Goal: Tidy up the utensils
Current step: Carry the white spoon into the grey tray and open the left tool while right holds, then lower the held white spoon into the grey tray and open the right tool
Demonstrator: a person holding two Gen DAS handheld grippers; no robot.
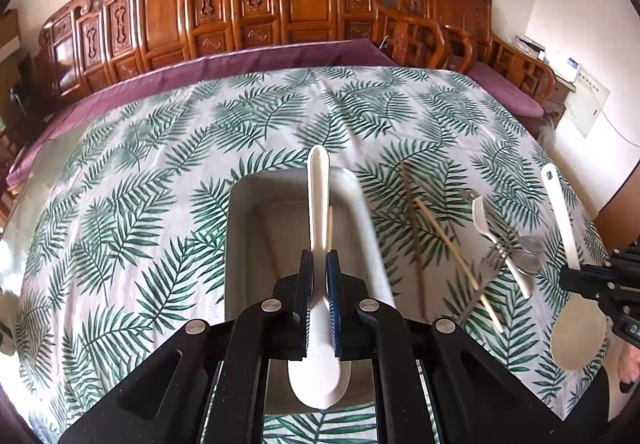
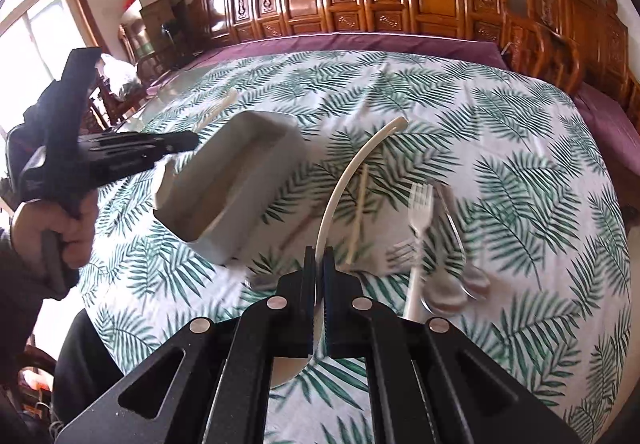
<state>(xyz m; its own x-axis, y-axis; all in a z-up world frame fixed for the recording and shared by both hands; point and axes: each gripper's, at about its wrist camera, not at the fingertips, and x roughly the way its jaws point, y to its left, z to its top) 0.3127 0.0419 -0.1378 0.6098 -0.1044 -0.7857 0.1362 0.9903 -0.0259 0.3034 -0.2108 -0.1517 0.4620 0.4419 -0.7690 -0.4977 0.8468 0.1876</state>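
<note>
On the leaf-print tablecloth (image 1: 140,164), chopsticks are already binned (image 1: 240,244), a spoon is clamped in each gripper (image 1: 319,284) (image 2: 319,284), forks (image 2: 420,212) remain at right.

Both views are bright with soft daylight, which seems to come from the window (image 2: 38,32), blown out to white at the left edge of the right wrist view. The fisheye bows the tabletop (image 1: 160,164) into a dome, curves the carved wooden screen (image 1: 280,0) and leaves dark corners. The left view is fairly sharp with faint shadows; in the right view the forks (image 2: 418,228) and spoons (image 2: 460,284) are smeared by motion blur, and the bin (image 2: 236,184) is softened too.
</note>
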